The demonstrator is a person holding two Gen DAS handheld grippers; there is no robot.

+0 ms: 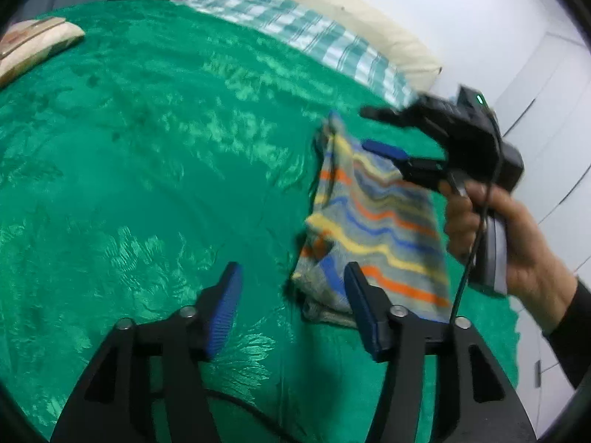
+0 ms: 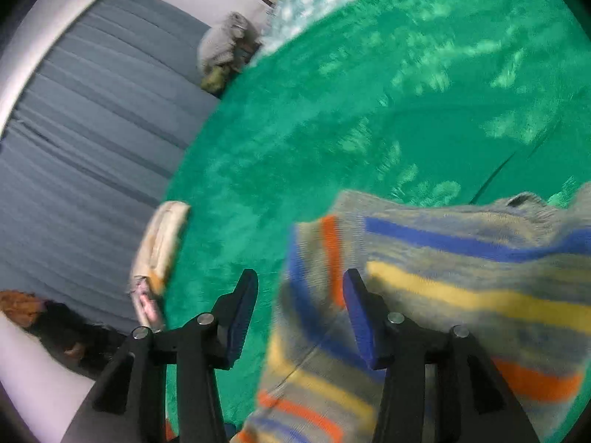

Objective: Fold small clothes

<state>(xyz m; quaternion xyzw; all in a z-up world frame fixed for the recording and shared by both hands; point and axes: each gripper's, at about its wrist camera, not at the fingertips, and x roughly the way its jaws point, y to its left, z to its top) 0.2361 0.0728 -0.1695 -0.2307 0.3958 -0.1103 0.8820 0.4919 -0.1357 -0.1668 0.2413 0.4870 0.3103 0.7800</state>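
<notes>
Striped knit garment (image 1: 373,221), grey with blue, yellow and orange bands, lying on the green plush blanket (image 1: 147,147) at the centre right of the left wrist view and filling the lower right of the right wrist view (image 2: 461,295); it lies doubled over in layers with uneven edges, a darker inner fold showing at its lower left corner, so at least one fold appears made, though the bundle is not yet squared; whether a further fold is intended cannot be told from these views

Left gripper (image 1: 291,317), bottom centre of its own view, jaws apart with only green blanket between the blue pads; its right-hand finger overlaps the garment's lower edge in the picture, yet nothing is pinched

Right gripper (image 1: 382,131), seen in the left wrist view at centre right above the garment, carried in the person's hand (image 1: 498,236); jaws apart and holding nothing; in its own view (image 2: 299,317) the gap between the pads shows blanket at left and the garment's edge at right, the cloth lying beneath rather than gripped

Beyond the garment: a cream pillow (image 1: 33,44) at the upper left of the left wrist view, a teal checked cloth (image 1: 295,26) along the upper edge of the blanket; no other small clothes laid out for folding are visible on the green surface; remaining, by judgement, tidying this piece
</notes>
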